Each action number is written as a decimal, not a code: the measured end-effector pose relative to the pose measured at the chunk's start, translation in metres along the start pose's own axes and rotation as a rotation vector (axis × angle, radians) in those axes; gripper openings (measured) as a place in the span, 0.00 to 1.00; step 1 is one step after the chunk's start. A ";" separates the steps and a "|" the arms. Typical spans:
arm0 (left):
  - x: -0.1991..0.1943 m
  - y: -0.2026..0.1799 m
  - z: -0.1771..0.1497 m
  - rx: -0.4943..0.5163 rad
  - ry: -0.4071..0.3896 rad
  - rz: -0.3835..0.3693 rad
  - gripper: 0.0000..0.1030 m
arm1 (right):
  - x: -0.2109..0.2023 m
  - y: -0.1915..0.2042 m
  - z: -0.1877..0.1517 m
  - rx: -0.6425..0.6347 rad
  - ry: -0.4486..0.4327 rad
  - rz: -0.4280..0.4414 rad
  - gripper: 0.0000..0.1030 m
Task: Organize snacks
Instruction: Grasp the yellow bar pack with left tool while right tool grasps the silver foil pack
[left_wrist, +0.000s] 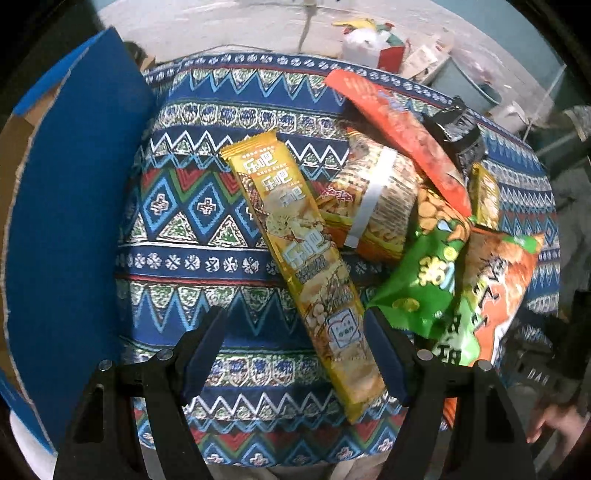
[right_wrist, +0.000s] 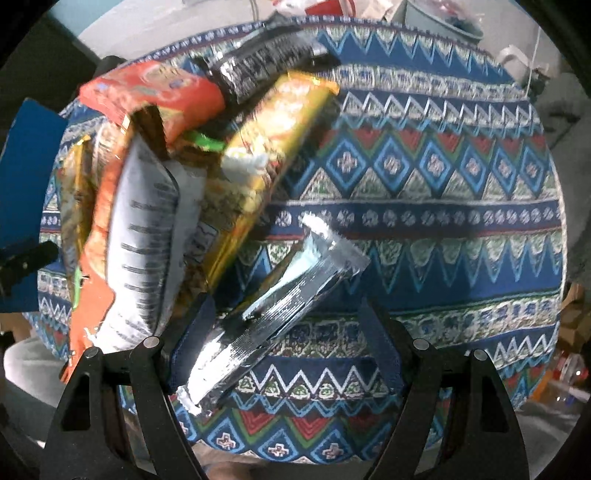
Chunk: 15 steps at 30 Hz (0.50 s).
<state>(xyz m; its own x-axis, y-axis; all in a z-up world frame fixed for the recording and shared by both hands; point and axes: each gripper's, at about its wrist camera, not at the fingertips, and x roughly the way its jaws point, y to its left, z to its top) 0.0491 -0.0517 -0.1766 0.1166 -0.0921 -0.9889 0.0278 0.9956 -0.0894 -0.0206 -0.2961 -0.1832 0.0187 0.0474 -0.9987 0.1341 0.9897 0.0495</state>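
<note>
A long yellow snack bar (left_wrist: 303, 254) lies slanted on the patterned tablecloth (left_wrist: 192, 206), its near end between the fingers of my open left gripper (left_wrist: 295, 332). Right of it is a pile: a yellow-orange bag (left_wrist: 373, 199), a red packet (left_wrist: 399, 125), a black packet (left_wrist: 458, 129), a green bag (left_wrist: 428, 269) and an orange bag (left_wrist: 495, 288). In the right wrist view my open right gripper (right_wrist: 286, 325) straddles a silver packet (right_wrist: 280, 310) lying on the cloth (right_wrist: 443, 221). The pile (right_wrist: 155, 206) is at its left.
A blue cardboard box (left_wrist: 70, 206) with an open flap stands at the table's left edge. Beyond the far table edge are a white bag with red and green items (left_wrist: 369, 44) and a pale bin (right_wrist: 443, 18).
</note>
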 end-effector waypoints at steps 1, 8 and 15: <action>0.003 -0.001 0.001 0.000 0.000 0.006 0.75 | 0.004 0.001 0.000 0.004 0.009 0.001 0.77; 0.021 -0.012 0.002 0.027 0.015 0.022 0.75 | 0.024 0.014 -0.005 -0.080 0.041 -0.037 0.72; 0.035 -0.015 0.002 0.054 0.023 0.031 0.77 | 0.023 0.013 -0.003 -0.188 0.027 -0.125 0.26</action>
<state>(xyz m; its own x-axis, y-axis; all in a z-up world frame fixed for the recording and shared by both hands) 0.0551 -0.0703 -0.2096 0.0959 -0.0600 -0.9936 0.0781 0.9956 -0.0526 -0.0211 -0.2813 -0.2056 -0.0135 -0.0757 -0.9970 -0.0536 0.9957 -0.0749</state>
